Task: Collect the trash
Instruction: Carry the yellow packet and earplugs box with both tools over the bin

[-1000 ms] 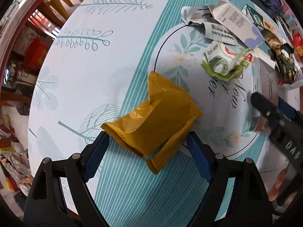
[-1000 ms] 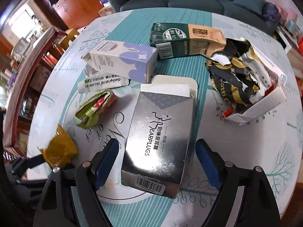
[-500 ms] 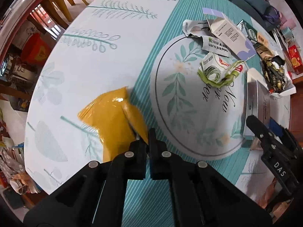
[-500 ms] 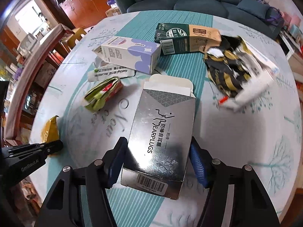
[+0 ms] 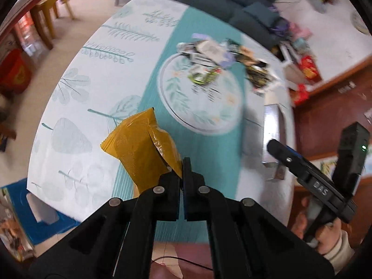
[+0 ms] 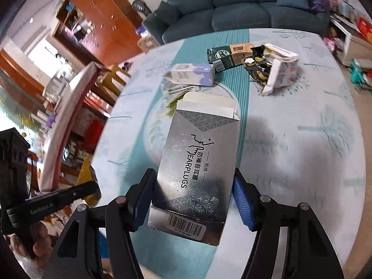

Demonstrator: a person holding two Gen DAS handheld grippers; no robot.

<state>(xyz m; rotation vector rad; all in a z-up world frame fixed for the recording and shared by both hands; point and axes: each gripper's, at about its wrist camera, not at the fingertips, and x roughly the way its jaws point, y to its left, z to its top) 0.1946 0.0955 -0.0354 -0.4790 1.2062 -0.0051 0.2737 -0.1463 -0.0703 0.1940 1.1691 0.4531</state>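
Note:
My left gripper [image 5: 182, 169] is shut on a crumpled yellow wrapper [image 5: 139, 148] and holds it lifted above the near edge of the round table [image 5: 76, 107]. My right gripper [image 6: 193, 186] is shut on a silver earplugs box [image 6: 200, 162], its blue pads against the box's two sides, raised off the table [image 6: 302, 153]. The box [image 5: 270, 137] and the right gripper [image 5: 288, 158] also show at the right of the left wrist view. The left gripper [image 6: 93, 187] shows at the lower left of the right wrist view, with a bit of the wrapper [image 6: 86, 169] behind it.
More trash lies at the far middle of the table: a white-purple carton [image 6: 193, 74], a green-brown box [image 6: 230, 54], a torn black-gold wrapper with white packaging [image 6: 272, 72] and a green wrapper [image 5: 202, 75]. A sofa [image 6: 232, 7] stands beyond. A blue bin [image 5: 34, 214] is on the floor.
Both grippers have lifted their loads away from the table and pulled back. The right gripper has closed fully on the earplugs box. The left stays shut on the yellow wrapper.

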